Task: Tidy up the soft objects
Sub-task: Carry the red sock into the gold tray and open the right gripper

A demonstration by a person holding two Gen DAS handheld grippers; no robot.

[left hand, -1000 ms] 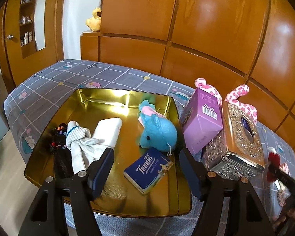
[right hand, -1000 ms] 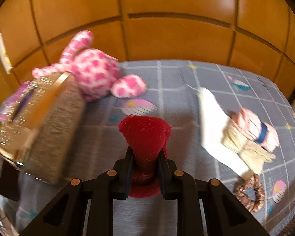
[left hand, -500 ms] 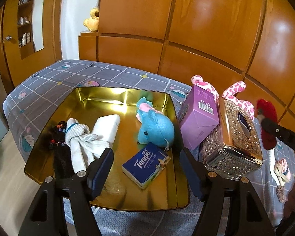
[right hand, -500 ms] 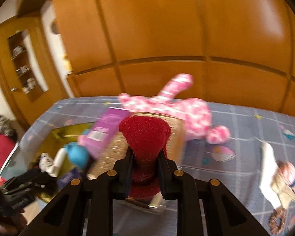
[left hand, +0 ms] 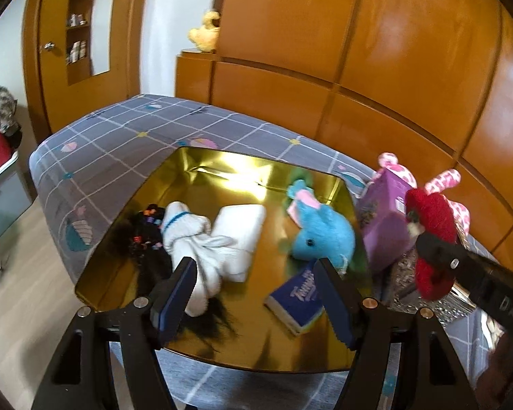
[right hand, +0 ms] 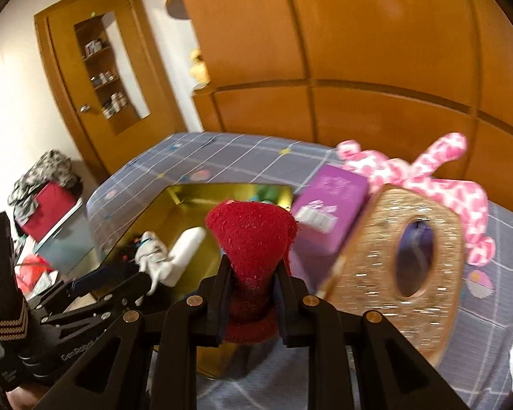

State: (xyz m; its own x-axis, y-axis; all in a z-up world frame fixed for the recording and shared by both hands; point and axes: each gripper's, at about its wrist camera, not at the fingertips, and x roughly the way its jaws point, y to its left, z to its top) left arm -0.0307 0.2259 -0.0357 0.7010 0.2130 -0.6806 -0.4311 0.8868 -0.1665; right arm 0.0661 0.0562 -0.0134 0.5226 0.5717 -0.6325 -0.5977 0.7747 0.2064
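A gold tray (left hand: 256,348) on the bed holds a blue plush (left hand: 321,235), white socks (left hand: 191,235), a folded white cloth (left hand: 242,229), a black hair piece (left hand: 140,239) and a blue Tempo tissue pack (left hand: 294,300). My left gripper (left hand: 253,266) hovers open over the tray's near side with nothing between its fingers. My right gripper (right hand: 253,273) is shut on a red fuzzy item (right hand: 253,235), held in the air beside the tray's right edge. From the left wrist view the red item (left hand: 431,218) hangs in front of the purple box (left hand: 379,229).
Right of the tray stand the purple box (right hand: 331,201) and a glittery tissue box (right hand: 410,273), with a pink spotted plush (right hand: 441,177) behind them. Wooden wall panels run along the far side of the bed. The floor and a red box (right hand: 48,208) are at the left.
My right gripper, still shut on the red item, swung from the bed's right side up and leftward to the tray. My left gripper shifted slightly over the tray.
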